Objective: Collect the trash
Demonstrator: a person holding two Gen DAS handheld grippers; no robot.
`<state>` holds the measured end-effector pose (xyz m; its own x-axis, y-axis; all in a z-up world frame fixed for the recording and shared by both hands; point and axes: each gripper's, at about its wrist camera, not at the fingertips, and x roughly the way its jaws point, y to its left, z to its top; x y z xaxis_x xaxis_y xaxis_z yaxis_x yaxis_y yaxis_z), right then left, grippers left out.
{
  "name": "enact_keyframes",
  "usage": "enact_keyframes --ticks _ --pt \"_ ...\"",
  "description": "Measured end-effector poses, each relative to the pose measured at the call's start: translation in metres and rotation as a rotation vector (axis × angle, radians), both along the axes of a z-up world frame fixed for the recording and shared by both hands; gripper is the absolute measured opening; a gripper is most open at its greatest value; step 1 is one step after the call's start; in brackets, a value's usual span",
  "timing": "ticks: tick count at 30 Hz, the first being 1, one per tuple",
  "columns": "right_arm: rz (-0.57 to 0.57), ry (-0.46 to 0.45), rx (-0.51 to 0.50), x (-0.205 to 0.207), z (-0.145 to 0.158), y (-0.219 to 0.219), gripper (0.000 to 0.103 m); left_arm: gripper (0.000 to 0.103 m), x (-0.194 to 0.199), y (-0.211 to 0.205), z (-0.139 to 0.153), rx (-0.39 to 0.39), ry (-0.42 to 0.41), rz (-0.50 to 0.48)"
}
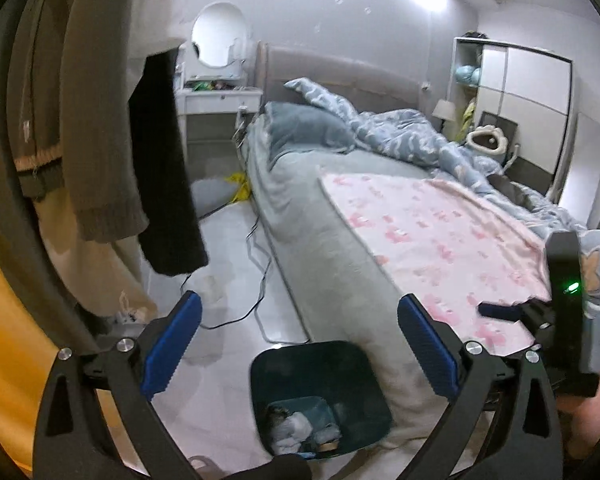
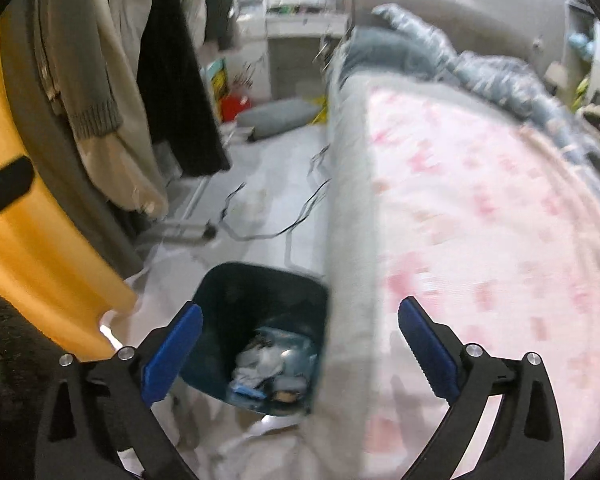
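Both tongs wide and empty: left tongs (image 1: 299, 344), right tongs (image 2: 300, 348) over bin (image 2: 220, 292) of trash (image 2: 268, 364) beside bed (image 2: 480, 200).

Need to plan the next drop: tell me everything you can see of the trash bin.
The trash bin is dark teal, looks plastic, with a squarish open mouth and no lid. It stands upright on the pale floor, hard against the bed's side. Crumpled white tissues and wrappers cover its bottom; most of it is unfilled. Neither gripper touches it.
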<state>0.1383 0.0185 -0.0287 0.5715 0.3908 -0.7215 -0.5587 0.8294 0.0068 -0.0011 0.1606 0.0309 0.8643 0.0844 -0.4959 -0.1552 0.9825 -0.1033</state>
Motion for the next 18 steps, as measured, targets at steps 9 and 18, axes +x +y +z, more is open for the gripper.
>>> enact_keyframes --ticks 9,18 --pt "-0.164 -0.216 0.086 -0.056 0.063 -0.105 0.100 0.100 -0.017 -0.052 0.002 0.090 -0.043 -0.062" --pt "-0.302 -0.272 0.113 -0.091 0.068 -0.183 0.100 0.100 -0.027 -0.077 -0.016 0.103 -0.009 -0.059"
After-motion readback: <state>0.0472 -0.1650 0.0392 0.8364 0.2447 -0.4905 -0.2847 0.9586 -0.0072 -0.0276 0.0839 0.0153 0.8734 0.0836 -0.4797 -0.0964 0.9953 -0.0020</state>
